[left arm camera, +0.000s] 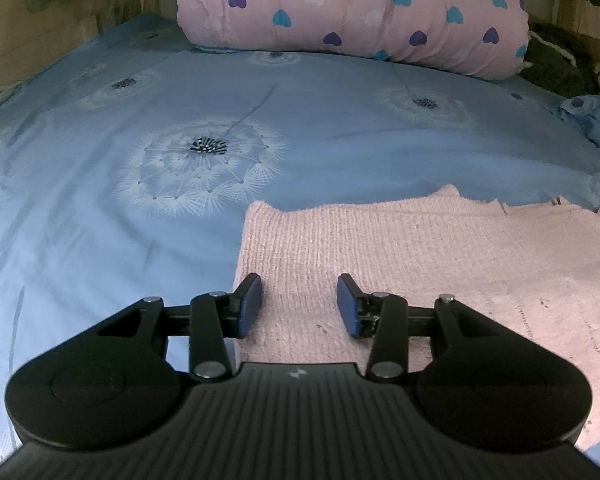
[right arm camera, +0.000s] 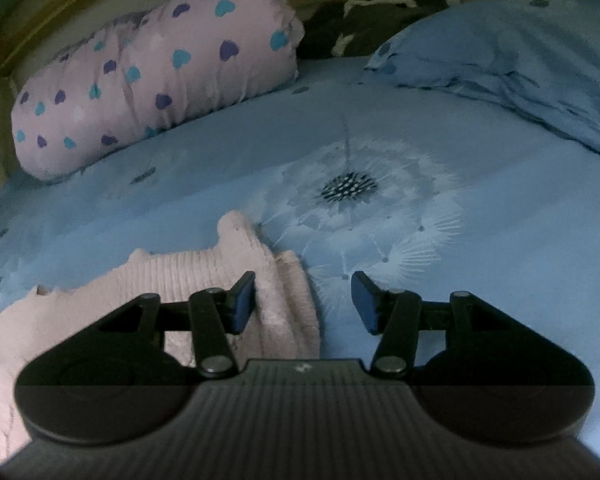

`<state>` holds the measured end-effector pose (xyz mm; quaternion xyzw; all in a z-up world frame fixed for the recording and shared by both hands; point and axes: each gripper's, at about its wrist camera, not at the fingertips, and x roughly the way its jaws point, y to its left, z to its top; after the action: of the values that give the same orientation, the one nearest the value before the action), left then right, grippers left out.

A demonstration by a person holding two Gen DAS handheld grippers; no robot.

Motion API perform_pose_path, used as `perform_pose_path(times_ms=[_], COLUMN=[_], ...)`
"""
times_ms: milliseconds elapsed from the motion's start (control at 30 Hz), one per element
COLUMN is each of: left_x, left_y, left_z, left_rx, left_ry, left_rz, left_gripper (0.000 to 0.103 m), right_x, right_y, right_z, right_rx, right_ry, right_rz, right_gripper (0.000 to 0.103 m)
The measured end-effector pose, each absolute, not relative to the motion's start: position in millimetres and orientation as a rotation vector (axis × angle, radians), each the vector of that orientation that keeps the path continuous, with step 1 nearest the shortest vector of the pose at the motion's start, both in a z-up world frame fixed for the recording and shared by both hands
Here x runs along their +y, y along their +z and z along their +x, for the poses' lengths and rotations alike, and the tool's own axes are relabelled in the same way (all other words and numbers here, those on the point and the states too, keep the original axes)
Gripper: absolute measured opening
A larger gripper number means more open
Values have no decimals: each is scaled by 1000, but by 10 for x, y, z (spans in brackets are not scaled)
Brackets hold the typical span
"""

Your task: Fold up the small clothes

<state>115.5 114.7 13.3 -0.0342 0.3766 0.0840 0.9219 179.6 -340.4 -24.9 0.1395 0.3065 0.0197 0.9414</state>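
Our left gripper (left arm camera: 299,305) is spread wide and holds nothing, poised over the near left edge of the pale pink ribbed knit garment (left arm camera: 420,264). Our right gripper (right arm camera: 303,301) gapes equally empty, straddling the garment's right-hand hem. We judge the knit light, soft and floppy, best pinched at corners. Beyond lie the blue dandelion-print bedsheet (left arm camera: 100,200) and the pink heart-patterned pillow (left arm camera: 352,12).

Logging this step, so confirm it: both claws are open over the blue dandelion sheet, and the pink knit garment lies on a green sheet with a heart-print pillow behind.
One detail is wrong: there is no green sheet. The pink knit garment lies on the same blue dandelion sheet, as the left wrist view shows. The left claw and right claw are open, and the heart-print pillow sits behind.
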Motion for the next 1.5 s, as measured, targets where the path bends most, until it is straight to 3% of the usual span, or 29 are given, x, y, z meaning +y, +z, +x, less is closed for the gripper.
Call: perform_pose_path(times_ms=[467,600,1133,1200,1500], left_x=[975,972,1207,1233,1295], left_y=[391,440,278,264,228], left_z=[699,487,199,200,266], left_rx=[779,792,838,840,857], left_ry=[88,92,103,105,106], left_rz=[-62,-44,-90,-95,-146], left_gripper=[69,70,73,77,79], right_x=[-3257,-3166,-2906,-2890,-2950], right_y=[272,284,-169,-228,-407], right_z=[918,608,238,270,495], right_rx=[609,623,731,708,576], right_ry=[55,46,1,-16,-50], right_rz=[372,402,632,637,692], right_gripper=[54,61,64,64,70])
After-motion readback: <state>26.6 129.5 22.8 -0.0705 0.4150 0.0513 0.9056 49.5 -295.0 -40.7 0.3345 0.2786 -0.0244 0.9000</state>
